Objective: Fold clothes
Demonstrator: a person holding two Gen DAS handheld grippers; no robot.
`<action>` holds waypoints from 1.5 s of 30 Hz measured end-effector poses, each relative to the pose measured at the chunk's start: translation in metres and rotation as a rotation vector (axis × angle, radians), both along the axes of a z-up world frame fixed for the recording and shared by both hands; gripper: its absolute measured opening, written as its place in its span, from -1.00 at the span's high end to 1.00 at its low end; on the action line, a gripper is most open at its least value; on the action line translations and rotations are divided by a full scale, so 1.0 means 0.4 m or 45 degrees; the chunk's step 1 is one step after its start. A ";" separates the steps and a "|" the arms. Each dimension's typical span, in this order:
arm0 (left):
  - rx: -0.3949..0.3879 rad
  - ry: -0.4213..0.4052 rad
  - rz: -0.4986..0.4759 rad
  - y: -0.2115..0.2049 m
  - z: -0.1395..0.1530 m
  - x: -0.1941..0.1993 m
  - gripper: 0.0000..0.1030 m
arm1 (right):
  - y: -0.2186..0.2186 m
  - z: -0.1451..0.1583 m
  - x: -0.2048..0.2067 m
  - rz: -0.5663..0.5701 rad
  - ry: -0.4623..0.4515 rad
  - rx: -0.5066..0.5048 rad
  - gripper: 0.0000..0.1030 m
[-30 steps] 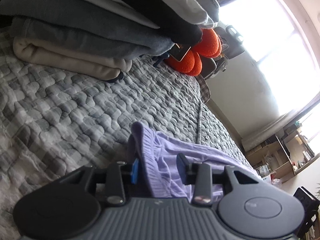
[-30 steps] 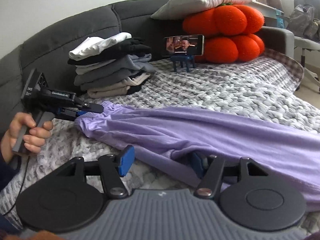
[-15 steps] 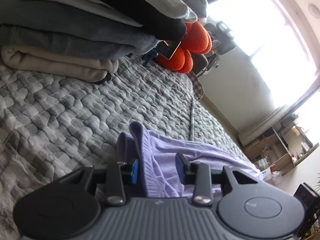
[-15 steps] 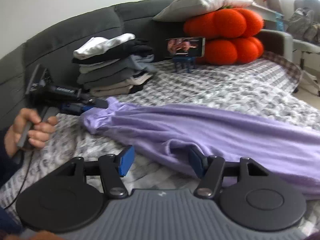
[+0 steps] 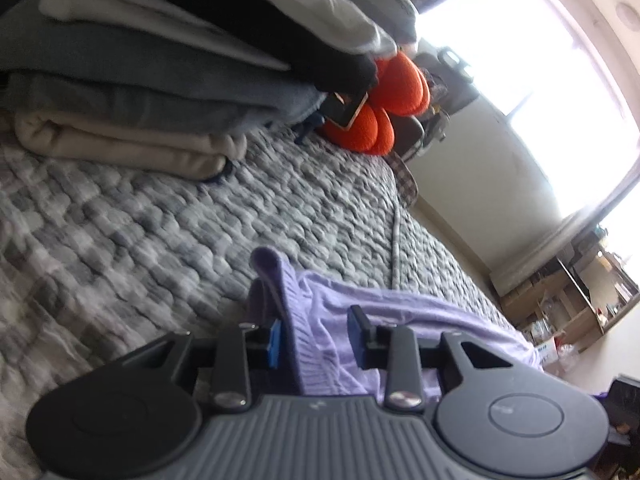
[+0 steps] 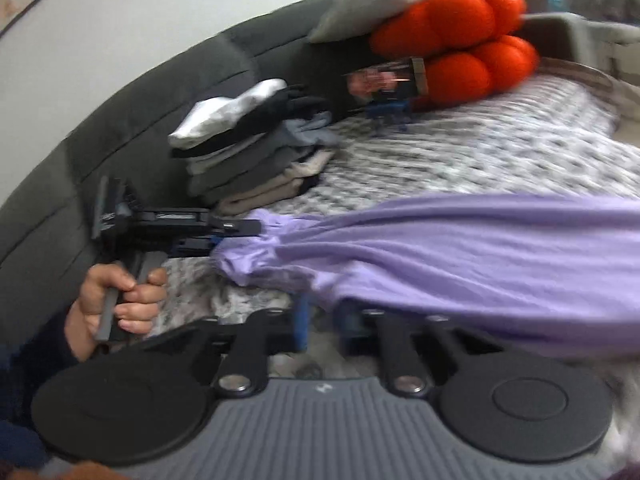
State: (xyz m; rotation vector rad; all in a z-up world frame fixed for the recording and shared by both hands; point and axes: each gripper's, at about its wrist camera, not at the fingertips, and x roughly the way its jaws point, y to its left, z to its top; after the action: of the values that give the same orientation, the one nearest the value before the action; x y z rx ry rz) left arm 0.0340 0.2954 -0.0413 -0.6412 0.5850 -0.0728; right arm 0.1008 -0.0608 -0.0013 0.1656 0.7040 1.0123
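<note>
Lilac garment (image 6: 460, 256) nipped by right gripper (image 6: 322, 326) jaws just closed, left gripper (image 5: 316, 340) jaws closing on its ribbed hem, left hand (image 6: 116, 304) seen only from right wrist

The right gripper (image 6: 322, 328), blue-padded jaws just closed, pinches the lower edge of a long lilac knit garment (image 6: 460, 256) on the grey quilted cover (image 6: 500, 152). The left gripper (image 6: 240, 234) grips its bunched end beside a stack of folded clothes (image 6: 256, 152).

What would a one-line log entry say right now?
left gripper: just closing, garment between jaws | right gripper: shut on garment | stack: folded, behind
</note>
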 end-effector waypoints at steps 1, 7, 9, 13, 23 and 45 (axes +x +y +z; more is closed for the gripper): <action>0.007 -0.005 -0.004 -0.001 0.002 0.001 0.37 | -0.011 0.002 -0.012 -0.025 0.003 0.006 0.93; 0.039 0.041 -0.001 -0.008 -0.012 0.018 0.61 | -0.041 0.001 -0.061 -0.087 0.057 0.031 0.93; 0.048 0.051 0.017 -0.001 -0.017 0.017 0.65 | -0.050 -0.015 -0.064 -0.105 0.086 0.020 0.94; 0.062 0.046 0.027 0.006 -0.016 0.011 0.69 | -0.064 -0.026 -0.079 -0.109 0.098 0.034 0.94; 0.041 0.027 0.031 0.023 -0.016 -0.002 0.69 | -0.059 -0.042 -0.087 -0.098 0.085 -0.036 0.80; 0.026 0.049 0.070 0.031 -0.018 0.028 0.68 | -0.062 -0.052 -0.122 -0.107 0.012 -0.087 0.96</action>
State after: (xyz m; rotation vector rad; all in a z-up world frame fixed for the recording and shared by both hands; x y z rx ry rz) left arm 0.0453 0.3079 -0.0484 -0.6394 0.6043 -0.0027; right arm 0.0521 -0.0857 -0.0222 0.1397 0.7337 0.9070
